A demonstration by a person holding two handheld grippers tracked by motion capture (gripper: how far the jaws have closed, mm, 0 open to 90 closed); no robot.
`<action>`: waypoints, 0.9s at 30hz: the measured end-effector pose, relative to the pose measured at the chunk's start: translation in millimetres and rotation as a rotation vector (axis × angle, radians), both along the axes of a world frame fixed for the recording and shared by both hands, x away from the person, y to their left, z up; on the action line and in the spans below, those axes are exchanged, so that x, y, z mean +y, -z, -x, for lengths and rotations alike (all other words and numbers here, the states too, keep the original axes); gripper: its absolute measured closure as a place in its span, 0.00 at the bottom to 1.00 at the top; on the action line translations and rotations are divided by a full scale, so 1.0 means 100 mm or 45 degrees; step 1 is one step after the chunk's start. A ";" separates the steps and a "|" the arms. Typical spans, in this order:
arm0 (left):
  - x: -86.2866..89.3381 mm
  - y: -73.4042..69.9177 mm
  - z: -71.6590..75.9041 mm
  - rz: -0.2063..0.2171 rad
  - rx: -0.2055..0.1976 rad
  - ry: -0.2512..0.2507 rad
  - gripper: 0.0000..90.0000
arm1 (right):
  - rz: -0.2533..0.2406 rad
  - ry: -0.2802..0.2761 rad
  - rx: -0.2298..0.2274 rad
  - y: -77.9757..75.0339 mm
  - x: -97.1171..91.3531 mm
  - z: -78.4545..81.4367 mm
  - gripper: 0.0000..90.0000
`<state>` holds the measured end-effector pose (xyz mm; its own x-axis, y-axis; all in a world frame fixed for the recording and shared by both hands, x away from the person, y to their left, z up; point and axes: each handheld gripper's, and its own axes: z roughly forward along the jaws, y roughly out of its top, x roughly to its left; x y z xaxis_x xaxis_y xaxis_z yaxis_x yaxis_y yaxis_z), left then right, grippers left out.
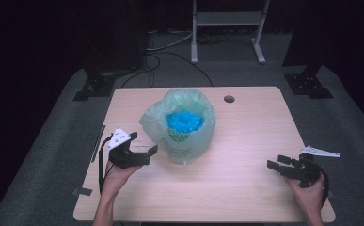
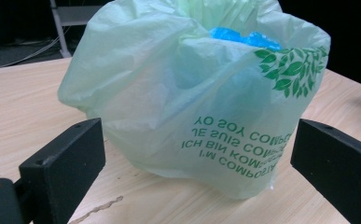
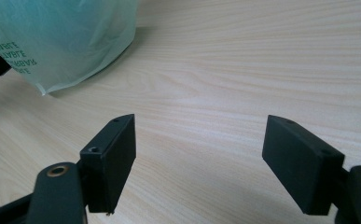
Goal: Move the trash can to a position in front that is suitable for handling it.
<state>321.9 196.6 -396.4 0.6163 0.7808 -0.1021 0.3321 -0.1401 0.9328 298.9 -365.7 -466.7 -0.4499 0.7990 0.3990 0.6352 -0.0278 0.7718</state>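
My left gripper (image 1: pixel 146 151) sits just beside the pale green bag (image 1: pixel 184 127), which stands upright near the middle of the counter (image 1: pixel 250 188), its mouth open and something bright blue (image 1: pixel 184 121) showing inside. From my left gripper view the bag (image 2: pixel 192 93) rises straight ahead, beyond the tips of my fingers (image 2: pixel 64 163) and centred on the gap between them; the fingers stand wide apart, not touching the plastic, with bare counter (image 2: pixel 19 98) under them. The printed green lettering (image 2: pixel 236 149) and leaf pattern (image 2: pixel 290 70) face me, and the bag's bottom edge rests on the wood just in front of my fingertips. My right gripper (image 1: pixel 279 165) is well apart from the bag, low on the right side of the counter, its fingers also spread open and holding nothing. In my right gripper view those fingers (image 3: pixel 113 158) frame bare wood (image 3: pixel 225 93), and a lower corner of the bag (image 3: pixel 61 42) lies far off toward the upper left.
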 end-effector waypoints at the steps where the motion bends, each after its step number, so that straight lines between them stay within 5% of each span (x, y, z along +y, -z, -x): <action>1: 0.00 -0.01 0.00 0.020 0.004 -0.002 0.02 | 0.003 0.000 -0.001 0.00 0.00 -0.01 0.27; 9: -0.10 -0.11 -0.01 0.074 -0.005 -0.009 0.02 | -0.007 0.006 -0.029 -0.04 -0.01 -0.03 0.26; 20: -0.26 -0.36 -0.26 0.136 -0.010 -0.049 0.02 | -0.004 0.011 -0.071 -0.14 0.03 0.04 0.26; 27: -0.36 -0.40 -0.51 0.059 0.050 -0.127 0.05 | -0.003 0.001 -0.073 -0.16 0.09 0.04 0.26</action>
<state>372.4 160.5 -356.9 0.5308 0.8318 -0.1624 0.3788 -0.0615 0.9234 294.5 -357.0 -450.3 -0.4713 0.7985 0.3746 0.5902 -0.0302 0.8067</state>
